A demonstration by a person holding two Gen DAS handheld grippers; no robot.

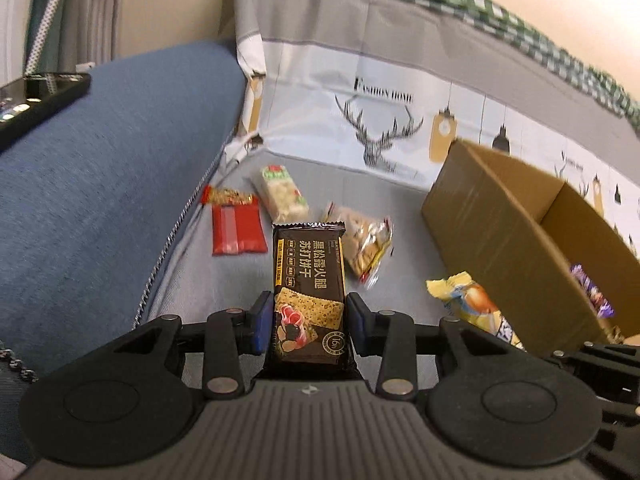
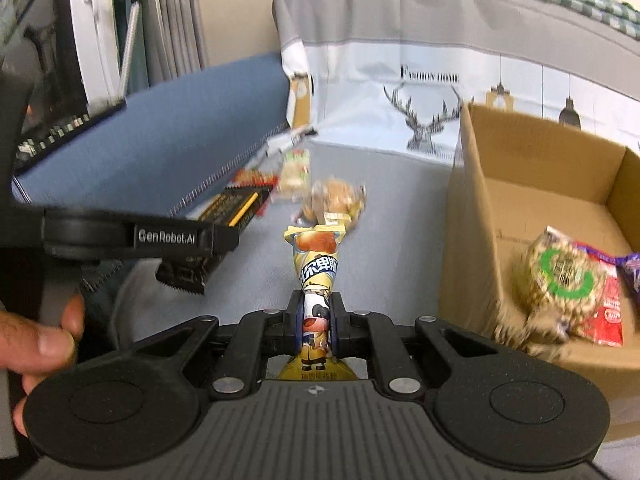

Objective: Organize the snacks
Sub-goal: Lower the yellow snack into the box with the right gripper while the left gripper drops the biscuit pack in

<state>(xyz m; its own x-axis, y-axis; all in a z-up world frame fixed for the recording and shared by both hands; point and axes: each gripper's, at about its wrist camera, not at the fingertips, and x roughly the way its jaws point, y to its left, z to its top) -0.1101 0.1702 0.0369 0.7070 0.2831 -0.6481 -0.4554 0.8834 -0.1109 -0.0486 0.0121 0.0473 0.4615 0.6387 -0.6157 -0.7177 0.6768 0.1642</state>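
Observation:
My left gripper [image 1: 309, 322] is shut on a black cracker packet [image 1: 309, 280], held above the grey sofa seat [image 1: 208, 280]. My right gripper [image 2: 316, 320] is shut on a yellow snack packet [image 2: 317, 258] with a cow print; it also shows in the left wrist view [image 1: 476, 308]. An open cardboard box [image 1: 492, 232] stands to the right, also in the right wrist view [image 2: 472, 216]. It holds a peanut bag [image 2: 560, 276], a red packet [image 2: 610, 312] and a purple packet [image 1: 592, 292]. The left gripper [image 2: 224, 228] shows in the right wrist view.
On the seat lie a red packet [image 1: 238, 230], a red-and-yellow bar [image 1: 228, 197], a green-white rice cake packet [image 1: 284, 192] and a clear biscuit bag [image 1: 364, 240]. A blue cushion [image 1: 100, 168] is at the left with a black phone [image 1: 36, 100] on it. A deer-print cover [image 1: 380, 132] backs the seat.

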